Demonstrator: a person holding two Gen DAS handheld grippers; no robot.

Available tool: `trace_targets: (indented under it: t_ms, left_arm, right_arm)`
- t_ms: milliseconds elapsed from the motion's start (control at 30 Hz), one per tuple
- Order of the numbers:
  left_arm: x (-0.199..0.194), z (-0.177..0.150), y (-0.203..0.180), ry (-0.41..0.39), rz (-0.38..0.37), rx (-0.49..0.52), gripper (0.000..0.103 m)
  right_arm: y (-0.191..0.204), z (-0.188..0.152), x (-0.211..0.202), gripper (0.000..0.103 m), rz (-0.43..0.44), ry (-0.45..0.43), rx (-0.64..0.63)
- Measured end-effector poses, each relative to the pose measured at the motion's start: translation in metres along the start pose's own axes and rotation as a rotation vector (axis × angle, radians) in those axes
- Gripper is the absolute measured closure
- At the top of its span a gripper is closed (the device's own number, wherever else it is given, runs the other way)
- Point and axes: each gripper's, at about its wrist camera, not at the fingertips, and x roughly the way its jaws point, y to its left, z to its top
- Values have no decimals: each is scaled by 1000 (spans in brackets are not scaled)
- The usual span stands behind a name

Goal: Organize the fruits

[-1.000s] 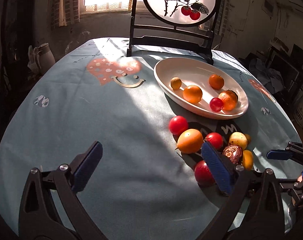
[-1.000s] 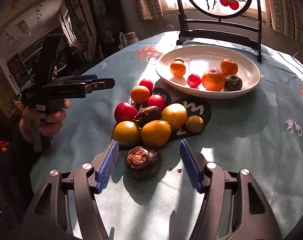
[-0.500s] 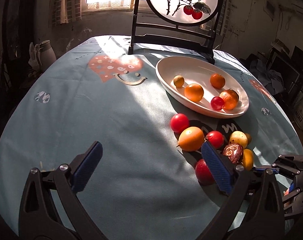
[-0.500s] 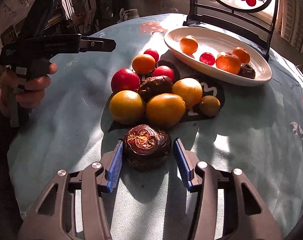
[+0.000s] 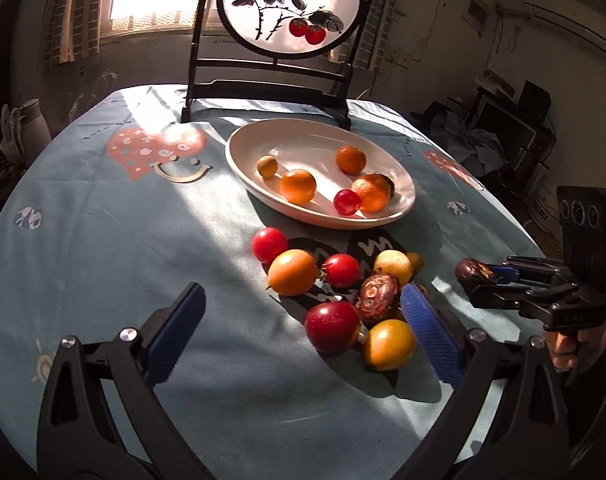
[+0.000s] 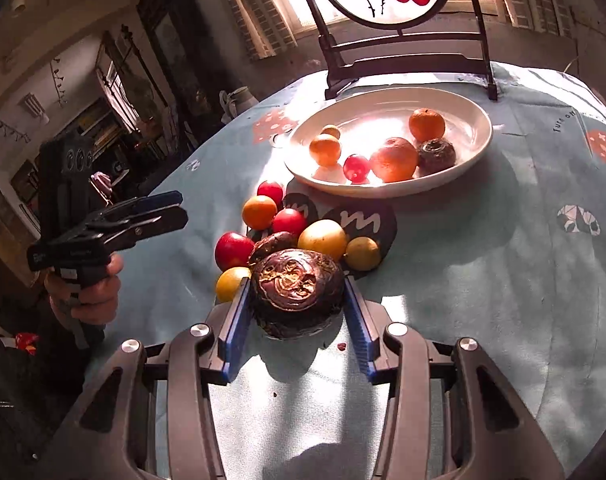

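Our left gripper (image 5: 301, 332) hangs with jaws spread wide and released above the blue-clothed worktop (image 5: 123, 248). At its one o'clock lies the loose pile of red and yellow fruits (image 5: 335, 280); the white oval plate (image 5: 399, 176) sits at twelve. Our right gripper (image 6: 297, 312) has its jaws clenched on a dark wrinkled passion fruit (image 6: 297, 280), raised near the pile's five o'clock edge.
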Motion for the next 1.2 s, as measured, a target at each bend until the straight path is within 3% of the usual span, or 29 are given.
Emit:
trace_targets:
  t_ms: [67,133,200,267,433,1067,1200]
  left_arm:
    - [-1,-5,-22,8,-77,97,5]
    - [2,-13,-41,24,-89,192,16]
    - [10,-18,-52,68,-109,240,40]
    - [16,-24,-57,106,-135,260,54]
    - [20,-32,-67,115,-116,311,55]
    - [57,-37,-68,201,44,358,50]
    - [55,-35,-63,195,45,332,62]
  right_arm:
    - [-2,1,-2,57,-3,-8,10]
    - [0,1,-2,57,-6,-4,7]
    - [1,1,0,57,-10,4,3]
    - [1,1,1,57,-17,13,5]
    - [3,-1,0,57,-15,9,-7]
    - [11,-2,-5,57,-20,-1,-33]
    - [10,-3,-3,57,-14,3,-32]
